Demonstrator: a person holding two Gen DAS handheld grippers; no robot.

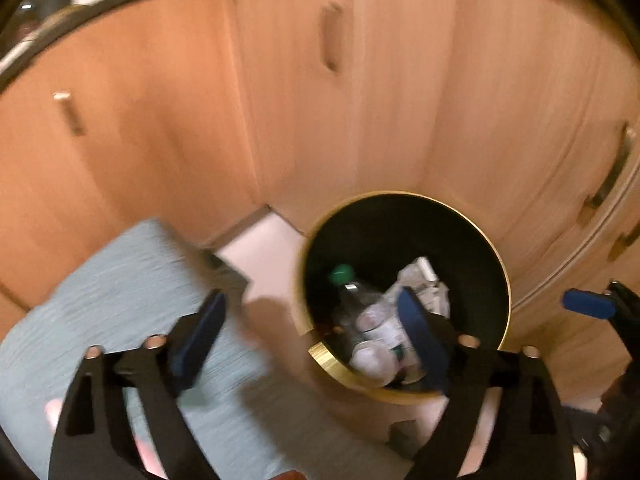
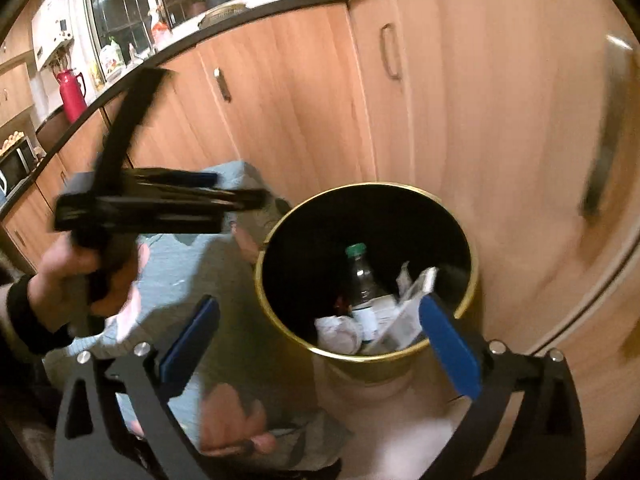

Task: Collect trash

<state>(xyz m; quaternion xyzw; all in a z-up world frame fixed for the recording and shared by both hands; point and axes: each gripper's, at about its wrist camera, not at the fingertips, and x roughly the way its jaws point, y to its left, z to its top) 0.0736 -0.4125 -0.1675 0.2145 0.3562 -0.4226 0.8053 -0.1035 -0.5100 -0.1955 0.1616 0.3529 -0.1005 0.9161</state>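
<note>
Left wrist view: left gripper (image 1: 312, 332) spread wide, empty, above bin (image 1: 505, 280) standing against wooden cabinets (image 1: 400, 100). Inside bin: bottle (image 1: 370, 320), crumpled paper (image 1: 424, 280).

Right wrist view: right gripper (image 2: 320, 344) spread wide, empty, over same bin (image 2: 474, 280). Bottle (image 2: 362, 284) upright beside paper (image 2: 412, 300).

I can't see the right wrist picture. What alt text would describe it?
An open, empty blue-padded claw hangs above a gold-rimmed black trash bin holding a green-capped bottle and crumpled paper. At left, a hand holds the other claw before wooden cabinets.
</note>
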